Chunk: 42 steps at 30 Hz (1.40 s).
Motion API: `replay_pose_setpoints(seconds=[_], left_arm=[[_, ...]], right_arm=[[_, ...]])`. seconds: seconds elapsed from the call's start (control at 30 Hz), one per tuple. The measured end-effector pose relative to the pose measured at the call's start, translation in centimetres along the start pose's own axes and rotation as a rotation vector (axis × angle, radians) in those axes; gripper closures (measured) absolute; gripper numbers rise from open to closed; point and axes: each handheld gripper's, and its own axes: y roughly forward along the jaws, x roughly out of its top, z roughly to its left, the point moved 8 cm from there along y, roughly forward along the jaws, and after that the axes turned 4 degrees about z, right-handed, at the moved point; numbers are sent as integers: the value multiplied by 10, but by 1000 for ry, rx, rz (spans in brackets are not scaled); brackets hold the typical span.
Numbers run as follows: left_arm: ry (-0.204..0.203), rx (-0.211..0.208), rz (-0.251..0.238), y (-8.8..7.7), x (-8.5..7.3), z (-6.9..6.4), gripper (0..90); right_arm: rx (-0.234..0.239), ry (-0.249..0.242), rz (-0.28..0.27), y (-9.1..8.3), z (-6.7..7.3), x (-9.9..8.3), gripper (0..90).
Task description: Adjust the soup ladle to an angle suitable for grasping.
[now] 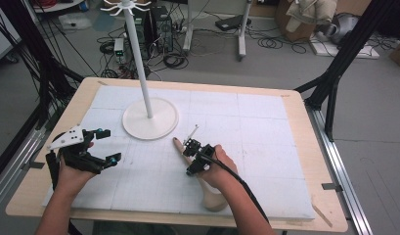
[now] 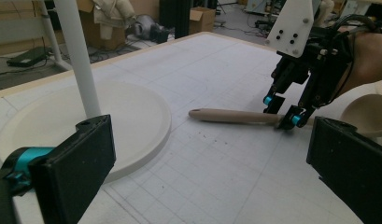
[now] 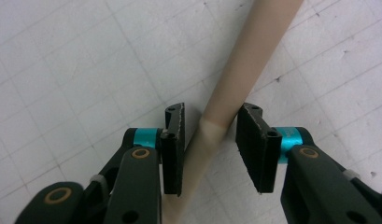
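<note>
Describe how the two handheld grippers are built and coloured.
Both are black frames. The left gripper carries a grey three-cornered plate with dark holes, and teal collars sit behind its flat black jaws. The right gripper has the same teal collars, brass-coloured pivot rings on its links, and a black cable trailing back along the forearm.

No text, label, brand, number or sign can be read anywhere in these views (the white mat (image 1: 246,147) on the desk (image 1: 305,122) carries only a faint ruled grid, with no figures on it).
</note>
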Motion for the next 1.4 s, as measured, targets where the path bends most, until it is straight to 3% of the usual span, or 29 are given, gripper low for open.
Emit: replay_pose_setpoints(seconds=[0.1, 0.13, 0.47, 0.77, 0.87, 0.93, 0.97, 1.07, 1.1, 1.17, 1.4], left_arm=[[-2, -2, -1, 0, 0, -1, 17], [-1, -2, -2, 0, 0, -1, 17], [1, 3, -7, -4, 3, 1, 17], [-4, 7, -4, -6, 2, 2, 17], [-5, 10, -5, -7, 2, 3, 17], [-11, 15, -4, -7, 2, 6, 17], [-11, 15, -4, -7, 2, 6, 17], [-7, 15, -8, -7, 4, 7, 17], [-8, 18, -8, -7, 5, 7, 17], [-5, 18, -6, -6, 6, 7, 17], [3, 21, -4, -7, 11, 7, 17]], right_arm=[[11, -8, 8, -1, 1, -1, 669], [8, -30, 13, -1, 1, -2, 685], [-21, -58, 31, -3, 2, -7, 778], [-45, -105, 14, -5, 2, -11, 781], [-37, -94, -26, -12, -1, -12, 781], [-31, -78, -86, -26, -4, -14, 780], [-31, -78, -86, -26, -4, -14, 780], [-23, -60, -172, -43, -10, -15, 780], [-13, -43, -233, -55, -14, -17, 780], [-13, -38, -261, -60, -17, -17, 780], [5, -2, -493, -99, -28, -23, 780]])
